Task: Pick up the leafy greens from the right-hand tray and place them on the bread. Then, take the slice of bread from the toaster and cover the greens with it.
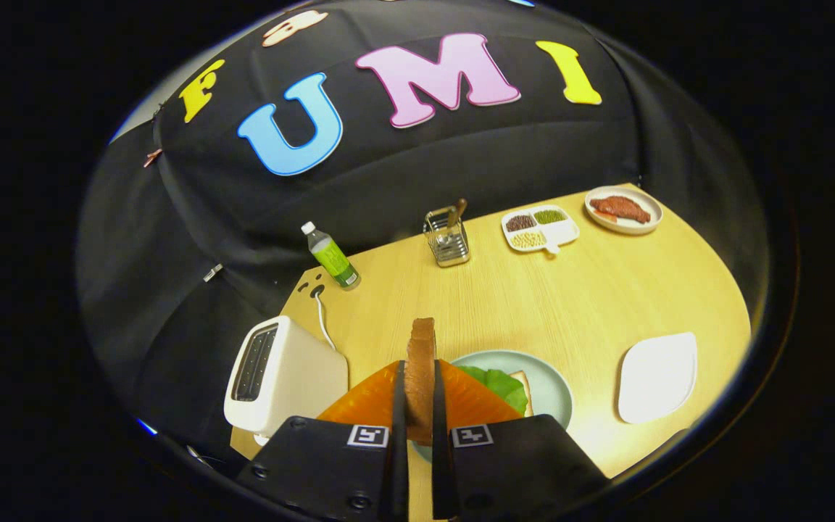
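Gripper [418,406] clamped on bread slice [421,362], above plate [549,388] with greens [499,384]. Toaster [283,377] close at left. Open table [591,304] ahead; white tray [657,377] right; bottle [332,257], holder [447,238] far back.

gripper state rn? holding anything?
Gripper: shut on the bread slice, held edge-up between both fingers, above the plate with the greens.

Wood table [591,304] carries toaster [283,377], bottle [332,257], utensil rack [448,239], divided dish [539,229], meat plate [622,210], blue plate [551,384], white tray [658,377].
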Motion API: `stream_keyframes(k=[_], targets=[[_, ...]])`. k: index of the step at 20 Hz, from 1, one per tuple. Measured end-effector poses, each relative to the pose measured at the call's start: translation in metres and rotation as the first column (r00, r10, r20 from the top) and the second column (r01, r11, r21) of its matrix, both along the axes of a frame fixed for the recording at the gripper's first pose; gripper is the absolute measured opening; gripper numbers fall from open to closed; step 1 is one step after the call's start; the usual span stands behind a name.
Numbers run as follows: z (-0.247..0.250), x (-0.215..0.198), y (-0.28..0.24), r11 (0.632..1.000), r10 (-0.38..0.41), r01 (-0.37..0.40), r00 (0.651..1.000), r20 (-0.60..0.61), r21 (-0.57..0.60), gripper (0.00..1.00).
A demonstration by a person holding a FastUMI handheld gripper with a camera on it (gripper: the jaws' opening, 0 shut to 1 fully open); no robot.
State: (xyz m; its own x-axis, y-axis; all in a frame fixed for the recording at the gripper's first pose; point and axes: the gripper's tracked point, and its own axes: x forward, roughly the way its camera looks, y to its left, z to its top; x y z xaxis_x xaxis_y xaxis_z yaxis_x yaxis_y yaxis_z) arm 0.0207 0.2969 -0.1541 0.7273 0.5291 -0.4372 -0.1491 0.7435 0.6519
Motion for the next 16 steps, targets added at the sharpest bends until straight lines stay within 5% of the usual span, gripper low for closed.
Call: stream_keyframes(k=[6, 16], targets=[[-0.054, -0.005, 0.006, 1.0, 0.0, 0.002, 0.996, -0.089, 0.018, 0.17], [-0.129, -0.006, -0.022, 0.984, -0.027, 0.0, 0.989, -0.149, -0.177, 0.17]])
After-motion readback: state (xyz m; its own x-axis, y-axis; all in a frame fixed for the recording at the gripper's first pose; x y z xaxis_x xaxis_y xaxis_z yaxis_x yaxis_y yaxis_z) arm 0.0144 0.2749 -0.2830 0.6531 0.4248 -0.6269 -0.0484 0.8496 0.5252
